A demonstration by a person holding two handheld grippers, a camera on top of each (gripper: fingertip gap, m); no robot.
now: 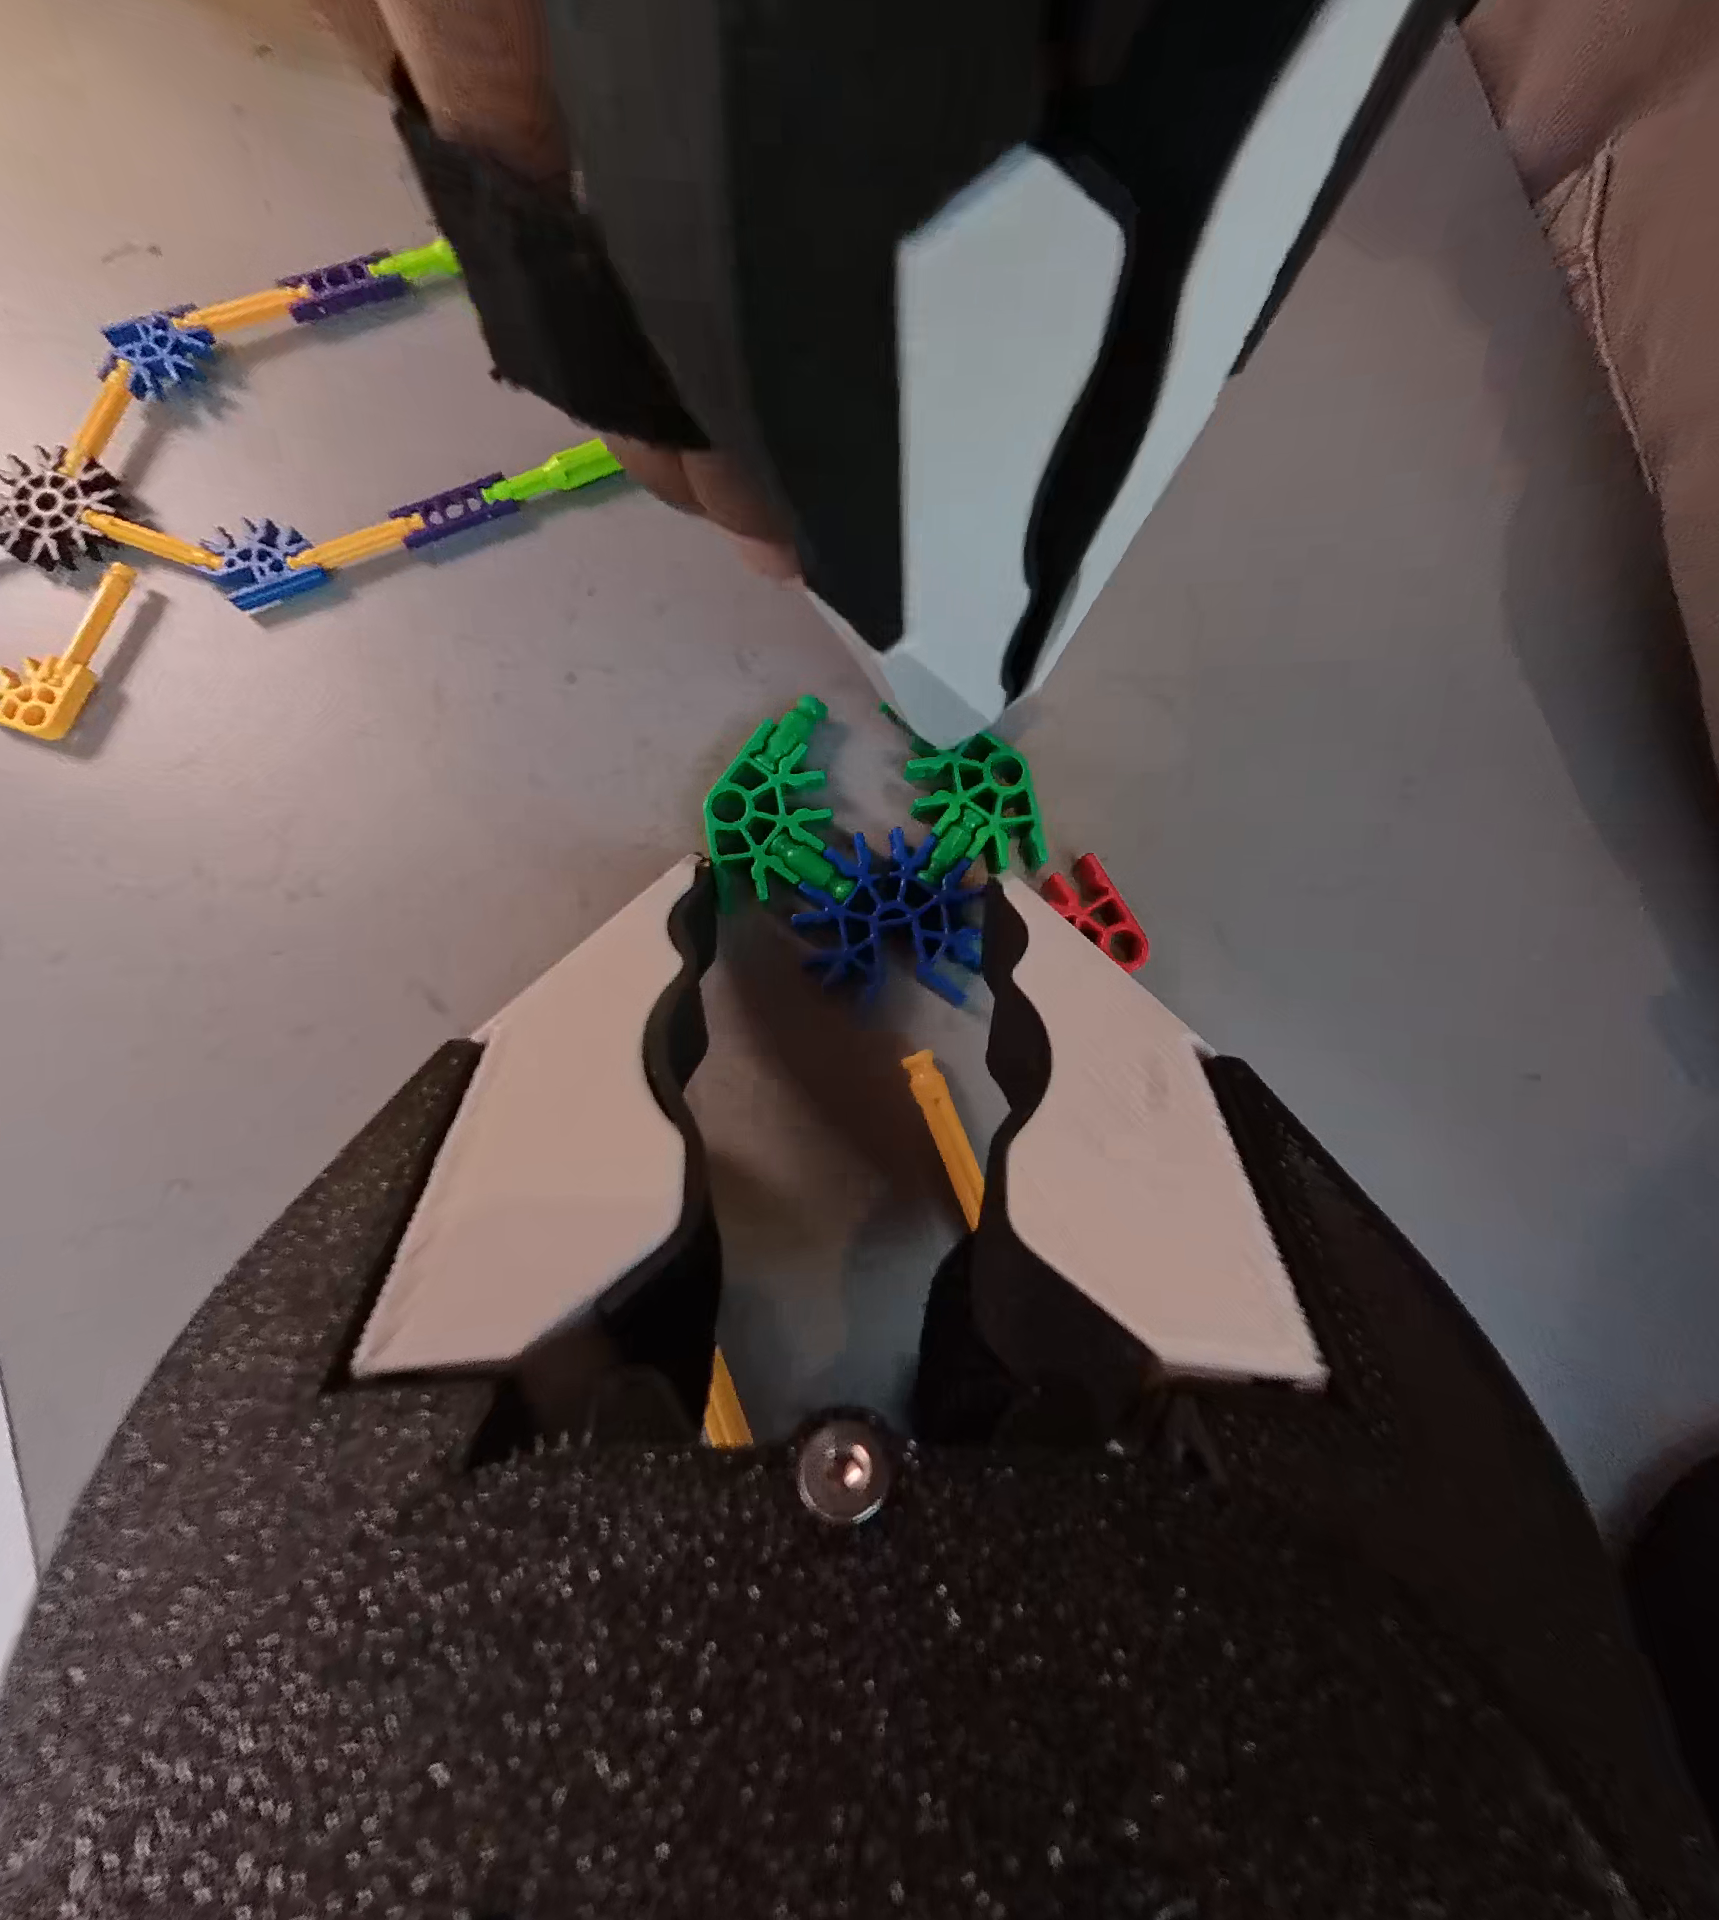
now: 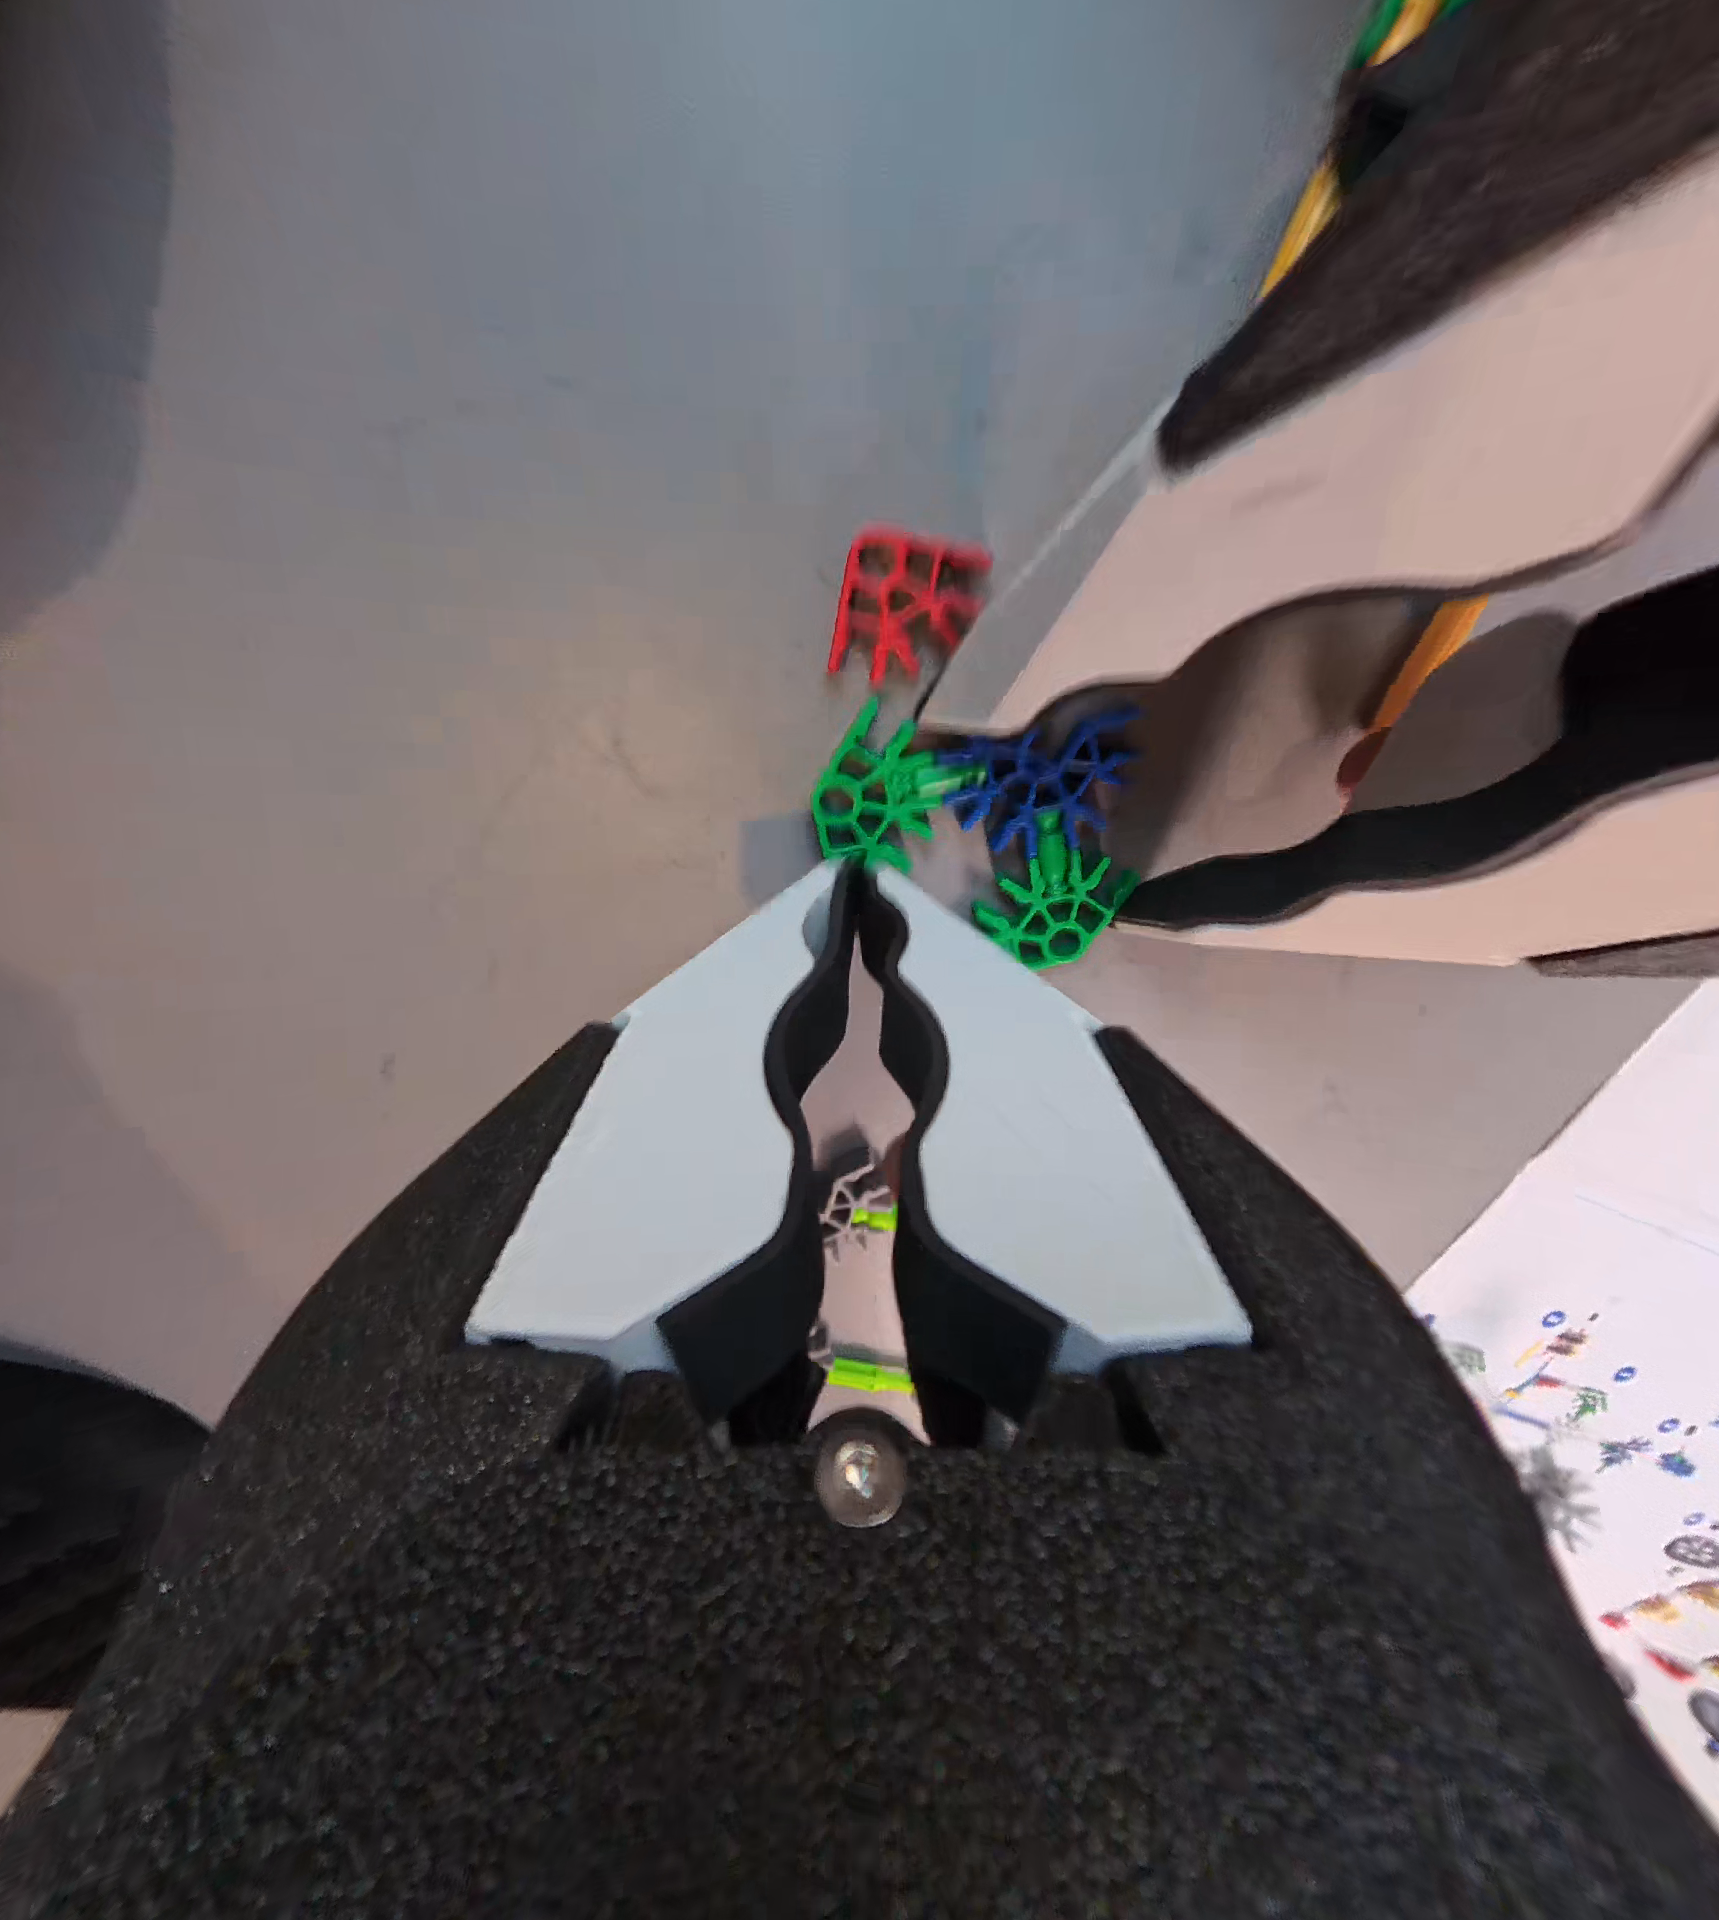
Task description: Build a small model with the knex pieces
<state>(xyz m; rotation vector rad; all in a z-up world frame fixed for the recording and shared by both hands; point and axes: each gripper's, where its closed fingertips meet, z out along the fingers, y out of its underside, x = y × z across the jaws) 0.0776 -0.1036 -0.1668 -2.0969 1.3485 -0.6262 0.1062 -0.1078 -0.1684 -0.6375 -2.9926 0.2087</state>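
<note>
While the left claw point(image 1: 850, 894) stands spread around a blue snowflake connector point(image 1: 886, 914) lying on the grey table point(image 1: 367, 883), the right claw point(image 2: 850, 883) is pressed together, its tips touching one of two green connectors point(image 2: 860, 795) joined to the blue piece by short green rods. A red connector point(image 1: 1099, 909) lies just beside, a yellow rod point(image 1: 943, 1122) below, and a larger rod-and-connector assembly point(image 1: 211, 447) well apart.

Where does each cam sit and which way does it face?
Left wrist view: on the left tool, looking down its open fingers at the blue connector on the grey table; right tool opposite.
Right wrist view: on the right tool, fingertips closed at a green connector; left tool at right.
Shared: green-blue assembly, red connector.
</note>
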